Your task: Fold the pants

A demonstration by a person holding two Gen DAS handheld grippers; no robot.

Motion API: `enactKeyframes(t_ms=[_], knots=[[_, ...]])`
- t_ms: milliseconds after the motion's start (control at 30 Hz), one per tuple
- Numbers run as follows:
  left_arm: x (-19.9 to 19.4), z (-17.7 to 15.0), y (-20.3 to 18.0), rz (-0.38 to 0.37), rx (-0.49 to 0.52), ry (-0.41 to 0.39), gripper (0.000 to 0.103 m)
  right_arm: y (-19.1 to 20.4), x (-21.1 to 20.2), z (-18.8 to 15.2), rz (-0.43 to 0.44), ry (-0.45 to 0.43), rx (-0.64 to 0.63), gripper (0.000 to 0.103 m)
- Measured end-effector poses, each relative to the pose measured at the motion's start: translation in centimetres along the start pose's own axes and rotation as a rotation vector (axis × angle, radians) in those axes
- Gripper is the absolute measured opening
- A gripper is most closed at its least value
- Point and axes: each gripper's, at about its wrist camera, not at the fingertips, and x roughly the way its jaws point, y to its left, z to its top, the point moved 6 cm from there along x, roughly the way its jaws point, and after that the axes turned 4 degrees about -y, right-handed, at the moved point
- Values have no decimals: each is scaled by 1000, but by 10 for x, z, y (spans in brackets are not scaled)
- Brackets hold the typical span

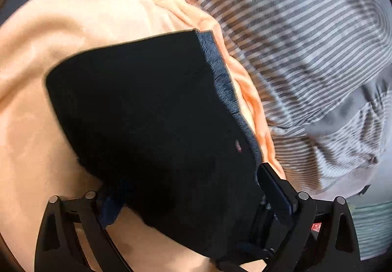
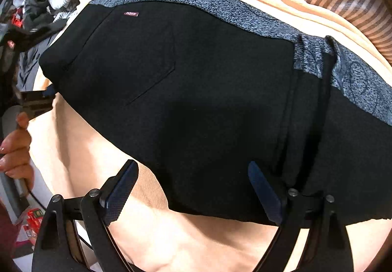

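Black pants (image 2: 196,80) with a mottled grey waistband (image 2: 220,9) and a small red label (image 2: 131,13) lie folded on a peach blanket (image 2: 196,242). My right gripper (image 2: 192,165) is open at their near edge, the right finger touching the cloth and the left finger over the blanket. In the left wrist view the pants (image 1: 152,105) fill the middle. My left gripper (image 1: 188,186) is open wide, and the pants' near end lies across the gap and hides part of the left finger. From the right wrist view, the left gripper (image 2: 36,100) sits at the pants' left corner.
A grey and white striped bedcover (image 1: 294,26) lies bunched beyond the peach blanket (image 1: 61,51). A person's hand (image 2: 14,149) holds the left gripper's handle at the left edge. Dark clothes and clutter (image 2: 36,9) are piled at the far left.
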Motion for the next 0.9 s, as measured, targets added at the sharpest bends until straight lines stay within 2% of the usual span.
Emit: enactKeyframes(t_ms=[100, 167, 267, 300, 333, 433, 567, 633, 767, 900], knots=[[4, 0, -6, 56, 20, -14, 98, 4, 2, 3, 3, -6, -3, 93], [6, 1, -9, 110, 24, -25, 95, 3, -1, 4, 14, -3, 6, 93], [3, 1, -8, 223, 56, -35, 61, -8, -16, 1, 41, 2, 46, 92], [2, 1, -5, 262, 72, -32, 40, -11, -23, 4, 43, -3, 63, 92], [0, 2, -3, 293, 89, -28, 32, -15, -31, 9, 43, -13, 77, 92], [-5, 2, -12, 326, 164, -28, 28, -20, -57, 30, 51, -44, 102, 92], [-11, -12, -50, 419, 423, -79, 28, -15, -84, 66, 99, -58, 95, 92], [-14, -20, -65, 449, 520, -100, 28, -2, -96, 89, 152, -52, 74, 93], [-15, -25, -87, 487, 651, -121, 28, 37, -108, 144, 235, -24, 2, 94], [-13, -30, -101, 512, 726, -133, 28, 88, -98, 184, 319, 84, -64, 97]])
